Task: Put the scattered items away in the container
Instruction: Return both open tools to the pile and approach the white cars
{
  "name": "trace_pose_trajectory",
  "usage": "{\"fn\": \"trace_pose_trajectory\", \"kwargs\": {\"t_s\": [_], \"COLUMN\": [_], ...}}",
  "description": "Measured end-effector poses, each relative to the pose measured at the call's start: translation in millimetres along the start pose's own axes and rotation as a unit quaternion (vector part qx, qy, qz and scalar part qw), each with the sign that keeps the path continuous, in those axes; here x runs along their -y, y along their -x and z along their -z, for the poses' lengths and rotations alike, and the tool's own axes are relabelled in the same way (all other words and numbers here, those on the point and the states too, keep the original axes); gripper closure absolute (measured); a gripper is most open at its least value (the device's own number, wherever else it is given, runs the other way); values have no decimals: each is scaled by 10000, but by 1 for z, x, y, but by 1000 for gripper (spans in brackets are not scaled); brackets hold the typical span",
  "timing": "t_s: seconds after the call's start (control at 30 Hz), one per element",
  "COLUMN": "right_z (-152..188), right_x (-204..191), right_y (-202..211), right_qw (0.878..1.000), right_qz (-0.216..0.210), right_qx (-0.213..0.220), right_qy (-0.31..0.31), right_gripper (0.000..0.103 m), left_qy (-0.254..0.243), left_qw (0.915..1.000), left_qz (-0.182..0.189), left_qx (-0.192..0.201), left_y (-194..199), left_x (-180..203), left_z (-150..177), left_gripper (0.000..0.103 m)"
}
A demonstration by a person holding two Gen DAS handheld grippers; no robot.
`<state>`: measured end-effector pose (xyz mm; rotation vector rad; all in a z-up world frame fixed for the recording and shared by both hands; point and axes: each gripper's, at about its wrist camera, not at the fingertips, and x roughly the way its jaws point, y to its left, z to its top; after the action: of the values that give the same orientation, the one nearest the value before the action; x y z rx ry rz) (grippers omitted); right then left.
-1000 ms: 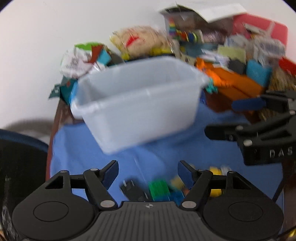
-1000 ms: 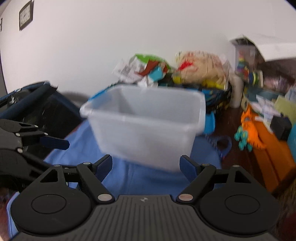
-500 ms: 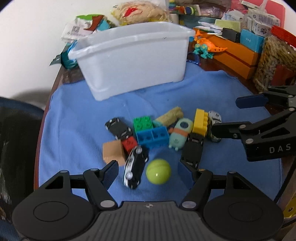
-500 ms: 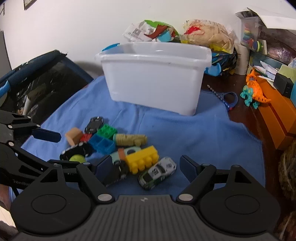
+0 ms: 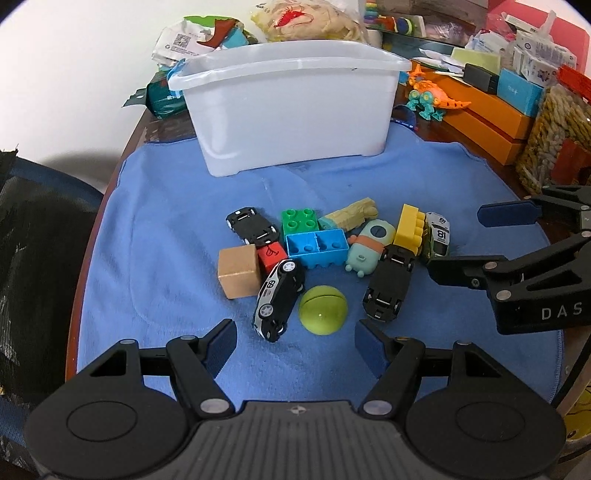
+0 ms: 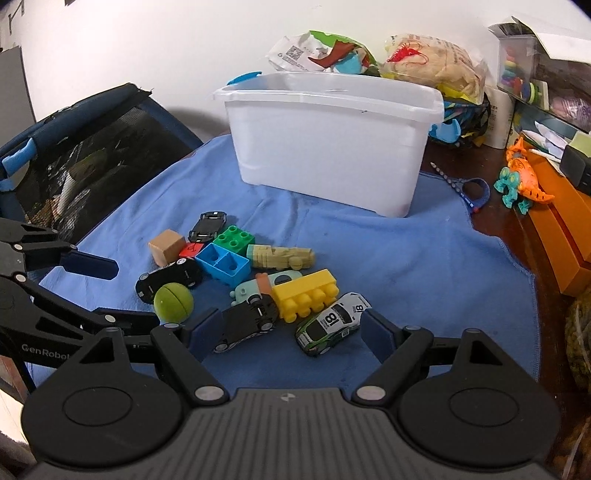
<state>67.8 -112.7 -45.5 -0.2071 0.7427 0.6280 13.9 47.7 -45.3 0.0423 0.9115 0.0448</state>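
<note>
A white plastic bin (image 5: pixel 291 107) (image 6: pixel 328 140) stands at the far side of a blue cloth (image 5: pixel 166 229) (image 6: pixel 406 258). A heap of small toys lies in front of it: black toy cars (image 5: pixel 251 225) (image 5: pixel 388 284), a white and black car (image 5: pixel 279 295), a green and white race car (image 6: pixel 332 323), a green ball (image 5: pixel 323 304) (image 6: pixel 173 301), a blue brick (image 5: pixel 317 247), a green brick (image 5: pixel 299 219), a yellow brick (image 6: pixel 304 293) and a tan cube (image 5: pixel 238 271). My left gripper (image 5: pixel 295 343) is open and empty, just short of the ball. My right gripper (image 6: pixel 284 332) is open and empty, with the race car between its fingers.
Orange boxes (image 5: pixel 487 122) with a toy dinosaur (image 5: pixel 432 94) (image 6: pixel 521 181) line the right. Snack bags (image 5: pixel 306 18) and clutter stand behind the bin. Scissors (image 6: pixel 469 188) lie right of the bin. A dark mesh chair (image 6: pixel 74 155) stands to the left.
Both grippers have dropped from bin height down toward the toy heap and closer to it. Both stay open and empty. The toys have not moved.
</note>
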Motion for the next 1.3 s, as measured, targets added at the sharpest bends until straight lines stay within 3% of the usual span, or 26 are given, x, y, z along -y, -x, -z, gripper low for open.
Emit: {"fn": "trace_pose_trajectory", "kwargs": {"t_s": [0.57,0.77,1.3], "right_z": [-4,-4,-1], "right_x": [-4,-10,-2], "right_y": [-7,-11,-14], "right_qw": [9999,9997,10000], "right_qz": [-130,-57,41], "right_qx": [-25,-59,-34], "right_qy": [18,217,46], "right_gripper": [19,19,23], "left_qy": [78,94,230], "left_qw": [9999,9998,9989], "left_qz": [87,153,368], "left_qx": [-87,-103,-155], "left_y": [-5,-8,-15], "left_x": [-9,-12,-18], "left_z": [1,0,-3], "left_gripper": [29,29,29]}}
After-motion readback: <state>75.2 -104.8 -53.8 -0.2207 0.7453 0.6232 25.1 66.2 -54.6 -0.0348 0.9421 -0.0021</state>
